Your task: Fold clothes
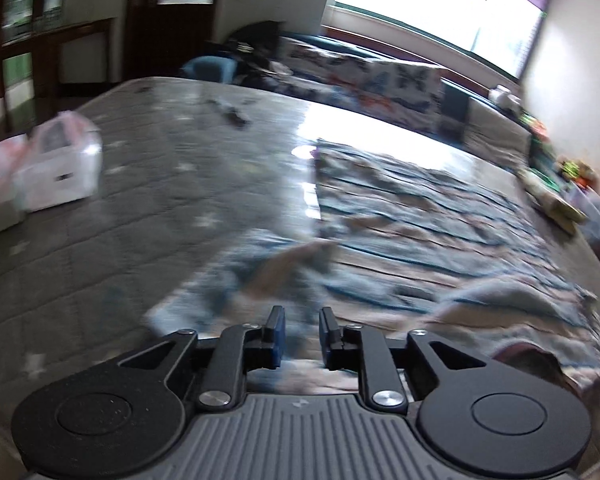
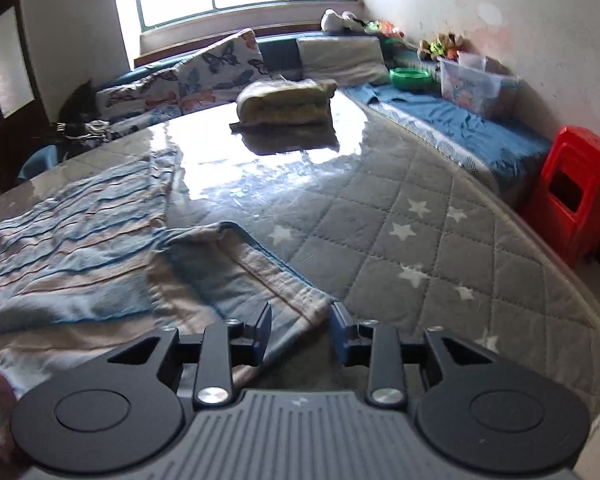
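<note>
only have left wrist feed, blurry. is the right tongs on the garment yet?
Observer: Not gripping. The right tongs are open, with a corner of the striped garment lying between the fingers.
Operator: anything else on the table past it?
Observer: A folded yellowish blanket sits at the far end of the star-patterned tabletop, apart from the garment.
Operator: what's off to the right side?
Observer: A red plastic stool stands beside the table, next to a blue-covered bench.
</note>
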The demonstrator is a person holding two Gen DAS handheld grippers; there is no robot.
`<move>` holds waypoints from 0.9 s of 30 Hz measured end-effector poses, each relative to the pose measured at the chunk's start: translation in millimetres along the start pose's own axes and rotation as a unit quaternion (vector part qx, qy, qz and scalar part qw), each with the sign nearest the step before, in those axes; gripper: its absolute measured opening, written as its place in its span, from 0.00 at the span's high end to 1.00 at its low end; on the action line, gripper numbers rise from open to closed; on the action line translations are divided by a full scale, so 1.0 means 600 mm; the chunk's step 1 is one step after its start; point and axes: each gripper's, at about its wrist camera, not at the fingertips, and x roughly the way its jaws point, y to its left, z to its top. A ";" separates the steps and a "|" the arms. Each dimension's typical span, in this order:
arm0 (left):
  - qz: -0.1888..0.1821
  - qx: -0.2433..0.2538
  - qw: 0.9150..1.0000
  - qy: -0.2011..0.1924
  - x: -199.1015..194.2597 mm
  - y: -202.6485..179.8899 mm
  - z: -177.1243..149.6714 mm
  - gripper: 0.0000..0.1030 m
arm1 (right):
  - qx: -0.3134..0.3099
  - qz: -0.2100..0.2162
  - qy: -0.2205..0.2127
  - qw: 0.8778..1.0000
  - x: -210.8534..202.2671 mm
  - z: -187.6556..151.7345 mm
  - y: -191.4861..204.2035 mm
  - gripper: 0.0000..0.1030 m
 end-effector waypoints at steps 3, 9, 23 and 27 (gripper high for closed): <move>-0.035 0.026 0.999 0.012 0.014 -0.042 -0.002 0.75 | 0.015 -0.007 0.001 1.000 0.021 0.000 -0.004 0.68; -0.124 0.109 0.986 0.035 0.040 -0.151 -0.009 0.75 | 0.010 -0.014 -0.023 1.000 0.020 -0.012 0.002 0.92; -0.174 0.208 0.961 0.060 0.107 -0.252 -0.044 0.70 | -0.005 -0.029 -0.031 0.999 -0.038 -0.020 -0.001 0.81; -0.211 0.221 0.948 0.083 0.086 -0.250 -0.056 0.73 | -0.041 0.018 -0.023 0.999 -0.057 -0.010 0.029 0.81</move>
